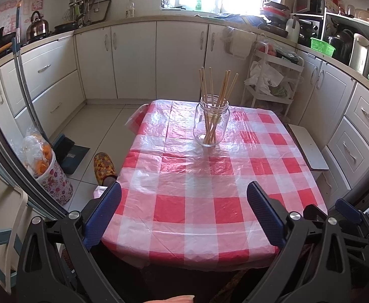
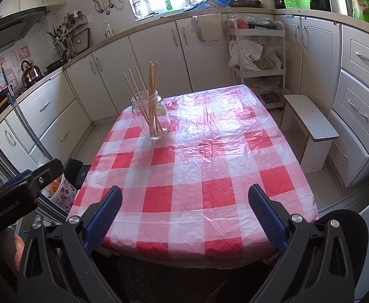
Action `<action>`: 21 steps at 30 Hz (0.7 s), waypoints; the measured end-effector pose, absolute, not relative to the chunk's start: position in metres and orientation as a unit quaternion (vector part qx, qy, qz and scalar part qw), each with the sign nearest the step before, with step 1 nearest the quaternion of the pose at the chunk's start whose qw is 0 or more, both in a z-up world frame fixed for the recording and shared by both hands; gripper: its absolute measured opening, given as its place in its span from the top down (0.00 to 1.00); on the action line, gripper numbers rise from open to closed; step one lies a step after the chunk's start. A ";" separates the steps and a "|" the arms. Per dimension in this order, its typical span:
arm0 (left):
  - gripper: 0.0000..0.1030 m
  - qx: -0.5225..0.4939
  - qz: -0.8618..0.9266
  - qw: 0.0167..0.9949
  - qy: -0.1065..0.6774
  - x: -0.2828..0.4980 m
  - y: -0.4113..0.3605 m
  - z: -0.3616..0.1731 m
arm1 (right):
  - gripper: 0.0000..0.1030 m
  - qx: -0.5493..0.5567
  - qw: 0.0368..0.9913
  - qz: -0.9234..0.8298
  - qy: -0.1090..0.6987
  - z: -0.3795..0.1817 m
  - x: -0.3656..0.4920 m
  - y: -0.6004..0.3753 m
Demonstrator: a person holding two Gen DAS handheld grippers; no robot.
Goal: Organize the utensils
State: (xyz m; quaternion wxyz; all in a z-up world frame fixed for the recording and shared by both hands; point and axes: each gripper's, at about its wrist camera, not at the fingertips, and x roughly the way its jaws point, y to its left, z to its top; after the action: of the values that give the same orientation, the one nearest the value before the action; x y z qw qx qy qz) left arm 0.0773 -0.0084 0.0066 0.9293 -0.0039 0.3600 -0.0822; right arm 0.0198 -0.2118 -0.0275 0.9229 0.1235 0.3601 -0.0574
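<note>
A clear glass jar [image 1: 211,121] [image 2: 151,117] stands upright on the far part of the table [image 1: 197,202] [image 2: 209,176], which wears a red and white checked plastic cloth. Several wooden chopsticks [image 1: 217,91] [image 2: 151,85] stand inside the jar and fan out above its mouth. My left gripper [image 1: 184,192] hovers open over the near table edge, well short of the jar, with nothing between its blue pads. My right gripper [image 2: 185,194] is open and empty too, above the near edge, with the jar far off to its left.
White kitchen cabinets [image 1: 134,58] line the room. A white stool [image 2: 310,123] and a trolley [image 2: 257,58] with bags stand right of the table. A flowered bin [image 1: 53,176], a dustpan [image 1: 71,154] and a slippered foot [image 1: 105,166] are on the floor to the left.
</note>
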 end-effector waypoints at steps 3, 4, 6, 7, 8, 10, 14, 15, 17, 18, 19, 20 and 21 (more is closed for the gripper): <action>0.07 0.000 -0.080 0.928 0.363 0.078 -0.010 0.007 | 0.07 0.122 0.924 -0.057 0.358 -0.027 0.019 -0.211; 0.07 0.002 -0.080 0.929 0.362 0.078 -0.010 0.007 | 0.07 0.122 0.924 -0.057 0.358 -0.026 0.019 -0.212; 0.07 0.007 -0.079 0.930 0.359 0.077 -0.010 0.007 | 0.07 0.123 0.924 -0.058 0.358 -0.026 0.019 -0.212; 0.07 0.008 -0.079 0.930 0.358 0.076 -0.011 0.007 | 0.07 0.124 0.924 -0.058 0.358 -0.026 0.019 -0.212; 0.07 0.008 -0.080 0.930 0.359 0.076 -0.011 0.007 | 0.07 0.124 0.924 -0.058 0.358 -0.026 0.019 -0.212; 0.07 0.009 -0.082 0.930 0.359 0.076 -0.011 0.007 | 0.07 0.124 0.924 -0.058 0.358 -0.026 0.019 -0.212; 0.07 0.012 -0.079 0.929 0.362 0.077 -0.012 0.005 | 0.07 0.125 0.924 -0.058 0.358 -0.027 0.019 -0.212; 0.07 0.012 -0.078 0.928 0.364 0.077 -0.012 0.004 | 0.07 0.126 0.923 -0.057 0.359 -0.027 0.019 -0.212; 0.07 0.010 -0.075 0.927 0.368 0.078 -0.010 0.003 | 0.07 0.127 0.923 -0.057 0.359 -0.027 0.019 -0.213; 0.07 0.008 -0.075 0.927 0.368 0.078 -0.010 0.003 | 0.07 0.127 0.923 -0.057 0.360 -0.027 0.019 -0.212; 0.07 0.008 -0.075 0.927 0.368 0.078 -0.009 0.004 | 0.07 0.127 0.923 -0.056 0.360 -0.028 0.019 -0.212; 0.07 0.008 -0.076 0.928 0.365 0.077 -0.009 0.004 | 0.07 0.126 0.923 -0.056 0.360 -0.028 0.019 -0.211; 0.07 0.008 -0.076 0.928 0.364 0.077 -0.009 0.004 | 0.07 0.125 0.923 -0.056 0.360 -0.028 0.019 -0.211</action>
State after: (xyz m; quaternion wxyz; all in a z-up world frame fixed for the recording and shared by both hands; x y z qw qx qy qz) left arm 0.0767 -0.0094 0.0043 0.9282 0.0077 0.3643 -0.0758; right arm 0.0189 -0.2109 -0.0279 0.9227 0.1255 0.3603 -0.0559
